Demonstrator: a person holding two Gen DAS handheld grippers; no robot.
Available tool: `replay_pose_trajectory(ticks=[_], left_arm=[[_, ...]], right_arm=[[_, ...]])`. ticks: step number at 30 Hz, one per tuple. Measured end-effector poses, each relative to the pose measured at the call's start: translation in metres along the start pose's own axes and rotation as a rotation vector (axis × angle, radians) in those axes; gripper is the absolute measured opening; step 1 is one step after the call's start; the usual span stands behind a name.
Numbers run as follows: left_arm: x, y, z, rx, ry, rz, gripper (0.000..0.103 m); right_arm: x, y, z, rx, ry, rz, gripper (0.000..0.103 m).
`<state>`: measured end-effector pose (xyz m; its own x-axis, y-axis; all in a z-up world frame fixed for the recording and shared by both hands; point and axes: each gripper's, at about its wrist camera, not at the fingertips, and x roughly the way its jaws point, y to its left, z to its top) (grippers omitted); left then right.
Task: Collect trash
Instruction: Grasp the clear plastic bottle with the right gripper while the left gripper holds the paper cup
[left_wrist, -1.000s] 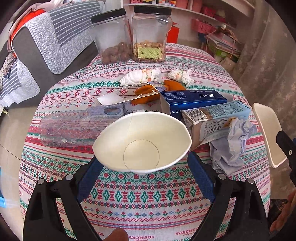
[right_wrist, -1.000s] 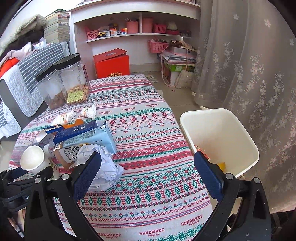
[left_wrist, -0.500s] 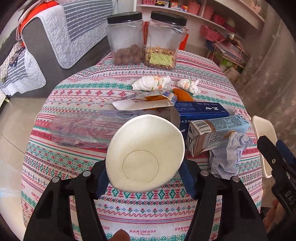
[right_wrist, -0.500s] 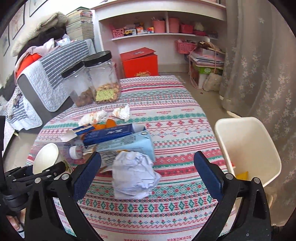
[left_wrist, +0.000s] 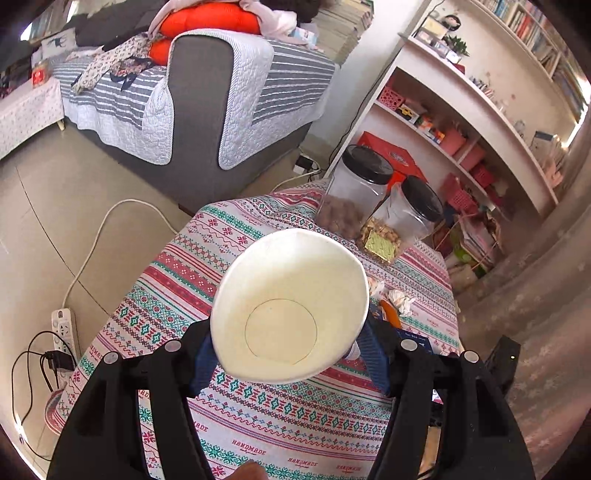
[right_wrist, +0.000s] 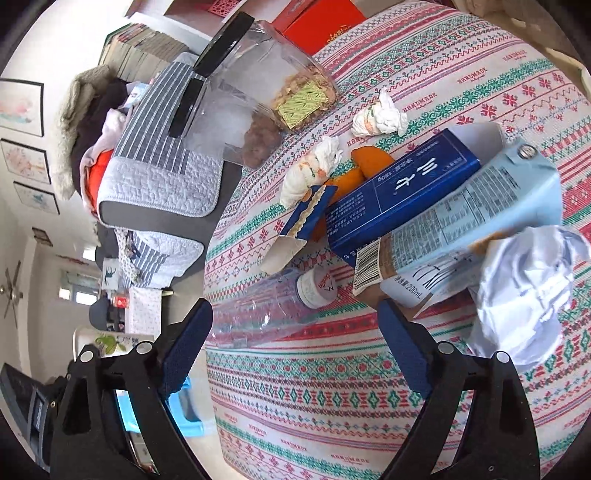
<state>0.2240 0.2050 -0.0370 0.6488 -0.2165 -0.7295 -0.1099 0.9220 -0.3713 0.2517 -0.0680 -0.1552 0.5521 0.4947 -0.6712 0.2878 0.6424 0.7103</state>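
While my left gripper (left_wrist: 286, 363) holds the white paper cup (left_wrist: 290, 308) clamped between its blue pads (left_wrist: 201, 363), mouth toward the camera and lifted clear of the patterned tablecloth (left_wrist: 295, 417), I judge the cup light and thin-walled; its rim already looks pressed slightly out of round, so more squeeze would crumple it. Grip sits low on the cup's sides, near the base, and that seems enough. Left tool points steeply down over the table's edge and is rolled, so the room leans in its view; two black-lidded jars (left_wrist: 373, 206) stand beyond the cup. My right gripper (right_wrist: 295, 347) has nothing between its jaws, which are closing from wide; it angles down at the trash pile, rolled well over. Just ahead of it lies a flattened clear plastic bottle (right_wrist: 266, 314), white cap (right_wrist: 317, 288) toward the cartons: light, springy, slick, best taken across the flat body rather than the cap. Beside it, the pale blue milk carton (right_wrist: 480, 221) leans against the dark blue box (right_wrist: 399, 195); both stiff card, light if empty, which I cannot confirm. The crumpled white paper (right_wrist: 528, 291) at right is soft and takes a pinch anywhere. Orange peel (right_wrist: 358, 170) and twisted tissues (right_wrist: 380, 116) lie farther back. No bin shows in either view.
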Motion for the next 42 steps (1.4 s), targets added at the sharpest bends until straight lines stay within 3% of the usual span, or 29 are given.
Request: replay_pose_trajectory(ticks=[5,13,16,22,24,26,28,37,42], left_arm=[[0.000,0.001,0.000,-0.001,0.006,-0.014,0.064],[0.004,0.007,0.003,-0.012,0.026,-0.027,0.064],[0.007,0.007,0.003,-0.015,0.033,-0.024,0.065],[0.016,0.006,0.003,-0.002,0.054,-0.007,0.065],[0.019,0.005,0.002,0.003,0.061,-0.002,0.065],[0.020,0.004,0.001,0.007,0.064,0.001,0.065],[0.019,0.004,0.001,0.008,0.063,0.003,0.065],[0.019,0.012,0.007,-0.028,0.049,0.003,0.065],[0.013,0.011,0.006,-0.026,0.040,-0.010,0.065]], right_arm=[[0.022,0.002,0.009,0.073,-0.001,0.028,0.082],[0.039,0.011,0.034,0.089,-0.074,-0.046,0.078],[0.051,0.009,0.044,0.083,-0.063,-0.098,0.076],[0.060,0.011,0.049,0.026,-0.089,-0.119,0.075],[0.065,0.015,0.048,-0.009,-0.085,-0.144,0.060],[0.077,0.011,0.048,-0.028,-0.016,-0.142,0.011],[0.084,0.000,0.045,-0.007,0.016,-0.123,0.000],[0.059,0.010,0.043,-0.075,-0.062,-0.055,0.000],[0.050,0.013,0.042,-0.063,-0.050,-0.021,0.000]])
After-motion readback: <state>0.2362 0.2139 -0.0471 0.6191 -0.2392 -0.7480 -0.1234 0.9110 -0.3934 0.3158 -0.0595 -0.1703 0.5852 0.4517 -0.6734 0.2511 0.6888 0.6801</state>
